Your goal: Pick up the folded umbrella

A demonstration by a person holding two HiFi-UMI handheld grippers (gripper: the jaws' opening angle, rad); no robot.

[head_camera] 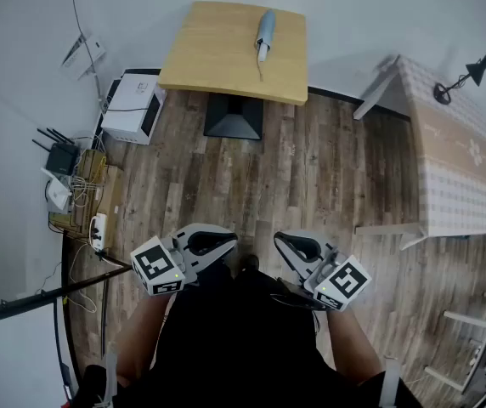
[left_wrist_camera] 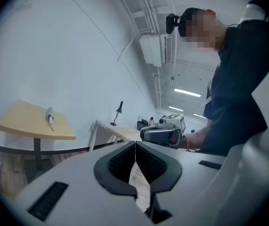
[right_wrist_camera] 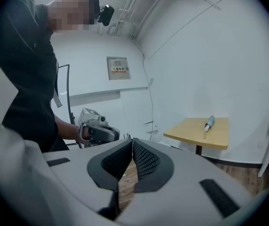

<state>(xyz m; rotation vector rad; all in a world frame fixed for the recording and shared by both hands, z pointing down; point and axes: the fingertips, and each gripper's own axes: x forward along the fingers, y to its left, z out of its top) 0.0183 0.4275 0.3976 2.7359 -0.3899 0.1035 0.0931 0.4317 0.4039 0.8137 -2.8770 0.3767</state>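
The folded umbrella, pale blue-grey with a white handle end, lies on the small wooden table far ahead. It shows small in the left gripper view as the umbrella and in the right gripper view as the umbrella. My left gripper and right gripper are held close to the person's body, well short of the table, tips turned toward each other. Both are shut with nothing between the jaws. The left gripper faces the right one; the right gripper faces the left one.
A wood floor stretches between me and the table. A long table with a checked cloth and a black desk lamp stands at right. At left are a white box, a router, cables and a tripod leg.
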